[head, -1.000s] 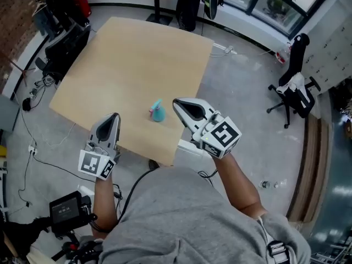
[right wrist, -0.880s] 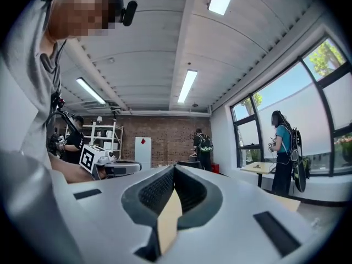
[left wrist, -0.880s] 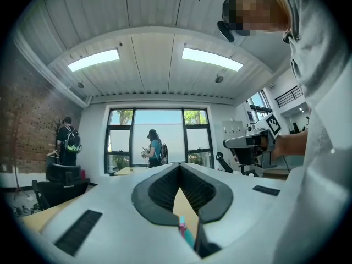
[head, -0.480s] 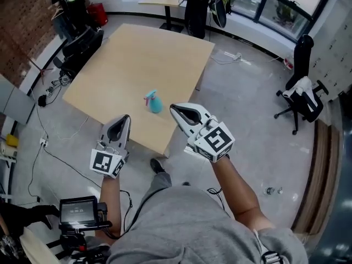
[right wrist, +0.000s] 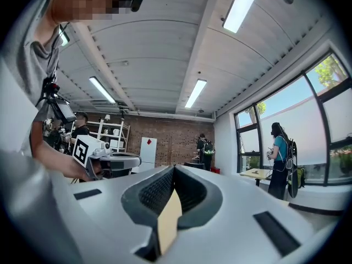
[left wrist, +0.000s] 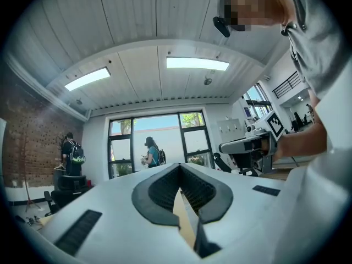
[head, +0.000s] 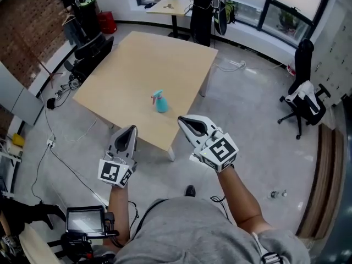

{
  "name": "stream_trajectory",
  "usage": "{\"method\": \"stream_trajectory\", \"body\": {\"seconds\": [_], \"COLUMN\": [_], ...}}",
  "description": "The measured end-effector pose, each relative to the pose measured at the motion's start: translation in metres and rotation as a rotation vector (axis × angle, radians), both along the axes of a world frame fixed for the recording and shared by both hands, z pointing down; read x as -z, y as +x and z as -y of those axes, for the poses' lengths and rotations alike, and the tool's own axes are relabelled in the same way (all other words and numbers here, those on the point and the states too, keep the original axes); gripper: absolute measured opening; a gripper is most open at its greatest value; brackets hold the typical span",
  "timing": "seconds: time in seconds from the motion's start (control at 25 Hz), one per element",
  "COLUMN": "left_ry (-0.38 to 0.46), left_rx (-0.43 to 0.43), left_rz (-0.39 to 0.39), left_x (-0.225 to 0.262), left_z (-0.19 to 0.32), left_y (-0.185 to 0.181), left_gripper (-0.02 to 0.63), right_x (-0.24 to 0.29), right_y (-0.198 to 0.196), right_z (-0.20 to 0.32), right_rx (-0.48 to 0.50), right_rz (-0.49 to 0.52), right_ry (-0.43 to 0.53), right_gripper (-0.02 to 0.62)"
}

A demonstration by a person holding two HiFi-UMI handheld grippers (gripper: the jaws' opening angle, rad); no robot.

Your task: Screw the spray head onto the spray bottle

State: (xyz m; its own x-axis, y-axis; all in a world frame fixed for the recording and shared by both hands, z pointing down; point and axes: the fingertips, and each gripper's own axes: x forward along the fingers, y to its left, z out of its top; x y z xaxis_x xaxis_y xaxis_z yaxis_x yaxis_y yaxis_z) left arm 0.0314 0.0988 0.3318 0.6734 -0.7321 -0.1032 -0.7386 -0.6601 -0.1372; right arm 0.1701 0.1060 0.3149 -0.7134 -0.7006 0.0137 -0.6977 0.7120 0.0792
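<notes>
Nearest, the person's grey shirt (head: pixel 181 232) fills the bottom of the head view; a small screen device (head: pixel 85 221) sits at lower left. Both arms reach forward. The left gripper (head: pixel 130 130) is held over the floor just short of the table's near edge; in the left gripper view its jaws are pressed together with nothing between them, only a thin tan sliver showing in the gap. The right gripper (head: pixel 185 120) is beside it, also over the floor off the table's near corner; in the right gripper view its jaws are closed and empty too. Each gripper's marker cube faces up toward the head camera. Beyond them is the tan square table (head: pixel 140 59); the teal spray bottle (head: pixel 160 103) stands upright on it near the near edge, apart from both grippers, with a spray head on top; whether it is screwed down I cannot tell. Cables trail on the floor at left; a black office chair (head: pixel 301 95) is at right. Farthest are a small table (head: pixel 168 5) by the windows and a person (head: pixel 202 1) standing beside it.
</notes>
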Motion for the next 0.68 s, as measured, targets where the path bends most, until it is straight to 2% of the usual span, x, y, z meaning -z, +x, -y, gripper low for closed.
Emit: {"method": "stream_trajectory", "body": {"seconds": [0.32,0.68], "left_ry": [-0.007,-0.034], "left_rx": [-0.042,-0.077], "left_rz": [0.007,0.022], "left_x": [-0.002,-0.011], "left_z": [-0.069,-0.136], "left_y": [-0.032,-0.078], "left_gripper": [0.005,0.005], "right_x": [-0.008,-0.005], "right_y": [-0.022,-0.069], "right_z": [-0.062,-0.130], "right_rx": [-0.049,-0.073], "right_rz": [-0.002,0.001], "right_ry": [-0.023,-0.027], "right_gripper": [0.006,0.006]}}
